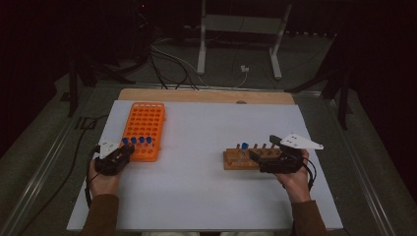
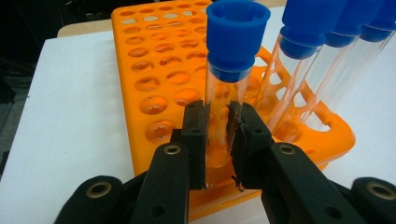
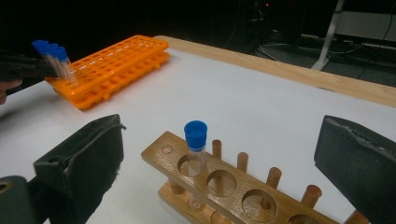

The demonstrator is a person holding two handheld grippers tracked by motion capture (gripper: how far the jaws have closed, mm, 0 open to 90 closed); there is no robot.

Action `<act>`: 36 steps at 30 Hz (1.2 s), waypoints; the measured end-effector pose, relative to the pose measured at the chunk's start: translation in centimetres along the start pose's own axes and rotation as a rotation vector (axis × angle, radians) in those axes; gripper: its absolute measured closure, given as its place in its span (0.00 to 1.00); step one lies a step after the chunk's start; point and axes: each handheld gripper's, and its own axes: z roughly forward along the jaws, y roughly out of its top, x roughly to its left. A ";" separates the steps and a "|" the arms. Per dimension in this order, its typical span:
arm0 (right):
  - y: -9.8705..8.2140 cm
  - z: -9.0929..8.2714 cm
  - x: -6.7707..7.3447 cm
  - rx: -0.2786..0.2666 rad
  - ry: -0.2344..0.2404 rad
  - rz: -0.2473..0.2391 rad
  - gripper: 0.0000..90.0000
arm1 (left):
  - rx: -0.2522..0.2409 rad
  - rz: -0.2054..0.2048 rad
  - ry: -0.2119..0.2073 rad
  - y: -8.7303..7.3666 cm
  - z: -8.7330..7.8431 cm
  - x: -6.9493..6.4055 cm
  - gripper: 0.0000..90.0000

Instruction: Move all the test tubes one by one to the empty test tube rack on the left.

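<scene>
An orange tube rack [image 1: 143,124] [image 2: 154,70] [image 3: 116,65] lies at the left of the white table, with several blue-capped glass tubes along its near row. My left gripper [image 1: 129,150] [image 2: 219,140] is shut on the leftmost of those tubes [image 2: 229,84], low on its glass, while the tube stands in the rack. A wooden rack [image 1: 248,158] [image 3: 233,186] sits at the right and holds one blue-capped tube [image 1: 244,149] [image 3: 195,149] in its left end hole. My right gripper [image 1: 265,152] [image 3: 219,182] stands open around the wooden rack's right part.
The white table top [image 1: 206,196] has a wooden strip [image 1: 206,96] along its far edge. Cables [image 1: 167,64] and a white metal stand [image 1: 241,29] lie on the dark floor beyond. Bare table stretches between the two racks.
</scene>
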 end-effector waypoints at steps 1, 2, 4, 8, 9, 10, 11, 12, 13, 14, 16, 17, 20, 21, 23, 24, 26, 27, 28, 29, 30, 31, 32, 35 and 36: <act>0.0 0.0 0.0 0.000 0.000 -0.001 0.02 | 0.001 -0.003 0.000 0.0 0.0 0.0 0.86; 0.0 0.0 0.0 -0.001 0.000 -0.001 0.02 | 0.000 -0.011 -0.002 0.0 0.0 0.1 0.86; 0.0 0.0 0.0 -0.001 -0.001 0.000 0.02 | -0.005 -0.028 -0.001 0.0 -0.1 0.1 0.84; 0.0 0.0 -0.1 -0.003 -0.003 0.001 0.02 | -0.011 -0.051 0.003 -0.1 -0.3 0.4 0.73; 0.0 0.0 -0.1 -0.003 -0.003 0.003 0.02 | -0.016 -0.059 0.001 -0.2 -0.4 0.5 0.71; 0.0 0.0 -0.1 -0.003 -0.003 0.003 0.02 | -0.014 -0.071 0.002 -0.2 -0.5 0.5 0.69; 0.0 0.0 -0.1 -0.002 -0.004 0.002 0.02 | -0.020 -0.082 -0.004 -0.2 -0.6 0.6 0.67; 0.0 0.0 -0.1 -0.001 -0.004 0.002 0.02 | -0.020 -0.093 -0.001 -0.1 -0.8 0.7 0.64; 0.0 0.0 -0.1 -0.002 -0.003 0.003 0.02 | -0.022 -0.106 0.004 -0.1 -0.9 0.8 0.60; 0.0 0.0 -0.1 -0.003 -0.004 0.002 0.02 | -0.029 -0.114 0.002 -0.1 -1.2 0.8 0.58; -0.1 0.0 -0.1 -0.003 -0.003 0.003 0.02 | -0.049 -0.121 0.002 0.0 -1.7 0.8 0.56; -0.1 0.1 -0.1 -0.002 -0.004 0.001 0.02 | -0.055 -0.125 -0.003 0.1 -1.9 0.8 0.56; -0.2 0.3 -0.1 0.003 -0.004 -0.004 0.02 | -0.064 -0.145 -0.016 0.2 -2.4 0.7 0.49; -0.3 0.5 0.0 0.006 -0.002 -0.002 0.02 | -0.066 -0.155 -0.027 0.2 -2.6 0.7 0.46; -0.4 0.7 0.0 0.012 -0.001 -0.004 0.02 | -0.078 -0.175 -0.041 0.2 -2.9 0.7 0.42; -0.4 0.8 0.1 0.014 0.000 -0.002 0.02 | -0.082 -0.180 -0.045 0.3 -3.2 0.6 0.39; -0.5 1.1 0.1 0.020 0.003 0.002 0.02 | -0.089 -0.185 -0.051 0.3 -3.5 0.5 0.34; -0.6 1.2 0.2 0.022 0.004 0.001 0.02 | -0.087 -0.182 -0.053 0.4 -3.7 0.4 0.31; -0.6 1.3 0.2 0.025 0.002 -0.002 0.02 | -0.088 -0.179 -0.056 0.4 -3.8 0.3 0.29; -0.7 1.5 0.2 0.027 0.002 -0.001 0.02 | -0.087 -0.181 -0.062 0.3 -4.0 0.1 0.28; -0.7 1.6 0.2 0.031 0.002 -0.003 0.02 | -0.083 -0.177 -0.069 0.3 -4.1 0.0 0.27; -0.8 1.8 0.2 0.036 0.001 -0.003 0.02 | -0.084 -0.172 -0.068 0.3 -4.3 -0.2 0.24; -0.8 2.0 0.2 0.042 0.001 -0.007 0.03 | -0.085 -0.169 -0.068 0.3 -4.4 -0.3 0.22; -1.0 2.6 0.3 0.056 0.001 -0.013 0.03 | -0.099 -0.158 -0.070 0.4 -5.0 -0.6 0.18; -1.0 2.8 0.3 0.062 0.001 -0.011 0.04 | -0.103 -0.159 -0.069 0.5 -5.2 -0.8 0.15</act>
